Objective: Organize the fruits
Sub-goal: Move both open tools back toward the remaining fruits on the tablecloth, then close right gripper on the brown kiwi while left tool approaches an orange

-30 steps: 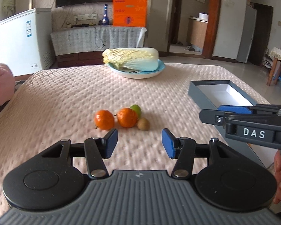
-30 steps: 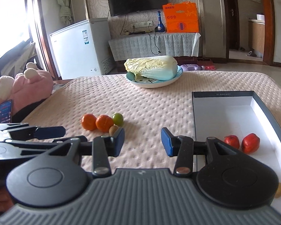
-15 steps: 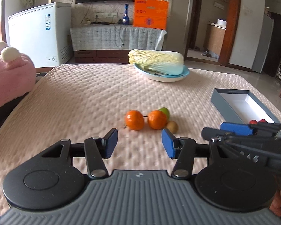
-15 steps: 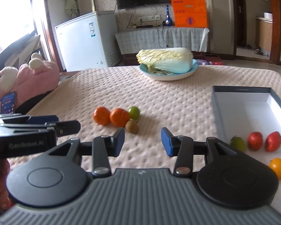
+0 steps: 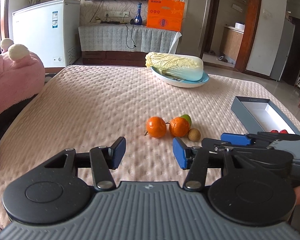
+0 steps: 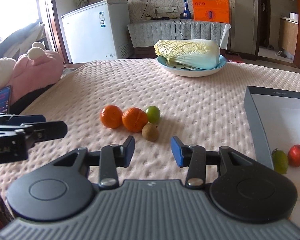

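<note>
Two oranges [image 5: 156, 127] [image 5: 179, 126], a green fruit [image 5: 186, 118] and a small brown fruit [image 5: 194, 134] lie together mid-table; they also show in the right wrist view [image 6: 111, 116] [image 6: 134, 119] [image 6: 153, 114] [image 6: 150, 132]. A grey box [image 6: 258, 118] at the right holds a green fruit [image 6: 280, 161] and red fruits [image 6: 296, 155]. My left gripper [image 5: 148, 153] is open and empty, just short of the oranges. My right gripper [image 6: 152, 151] is open and empty, just short of the brown fruit.
A blue plate [image 5: 182, 82] with a cabbage [image 5: 175, 65] stands at the far side. A pink plush toy [image 5: 12, 76] and a phone [image 6: 2, 99] lie at the left edge. The table has a pink quilted cover [image 5: 102, 104].
Both grippers have swung and moved closer to the fruit cluster, which now sits larger and nearer my fingertips. Both stayed open. The fruits have not moved.
</note>
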The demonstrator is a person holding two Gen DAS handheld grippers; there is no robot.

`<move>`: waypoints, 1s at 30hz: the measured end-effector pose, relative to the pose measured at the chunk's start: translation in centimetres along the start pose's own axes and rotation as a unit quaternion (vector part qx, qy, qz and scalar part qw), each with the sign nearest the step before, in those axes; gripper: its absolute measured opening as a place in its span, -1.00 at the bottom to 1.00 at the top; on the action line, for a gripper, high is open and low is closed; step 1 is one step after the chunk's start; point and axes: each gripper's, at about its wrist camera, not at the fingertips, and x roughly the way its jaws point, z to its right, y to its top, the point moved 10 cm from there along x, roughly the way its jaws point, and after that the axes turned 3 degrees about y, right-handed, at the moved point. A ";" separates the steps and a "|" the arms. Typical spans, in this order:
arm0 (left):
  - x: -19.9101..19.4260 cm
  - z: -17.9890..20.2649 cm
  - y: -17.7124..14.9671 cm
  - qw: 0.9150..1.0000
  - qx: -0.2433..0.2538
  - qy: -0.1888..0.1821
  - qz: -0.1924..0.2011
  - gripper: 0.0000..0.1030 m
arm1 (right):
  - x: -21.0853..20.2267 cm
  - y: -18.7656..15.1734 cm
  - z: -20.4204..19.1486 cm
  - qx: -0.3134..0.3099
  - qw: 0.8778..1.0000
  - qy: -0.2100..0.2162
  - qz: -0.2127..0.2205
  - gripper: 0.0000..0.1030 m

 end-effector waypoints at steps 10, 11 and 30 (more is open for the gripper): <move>0.3 -0.6 -0.3 1.000 -0.003 -0.004 -0.005 0.13 | 2.7 -0.2 -0.8 -0.015 1.000 -0.005 -0.020 -0.23; 0.4 -0.7 -0.3 1.000 -0.003 -0.004 -0.006 0.13 | 3.0 -0.3 -0.7 -0.017 1.000 -0.008 -0.022 -0.23; 4.0 -2.1 0.5 1.000 -0.031 -0.006 -0.002 0.13 | 4.3 -0.2 -1.2 -0.047 0.998 -0.031 -0.037 -0.48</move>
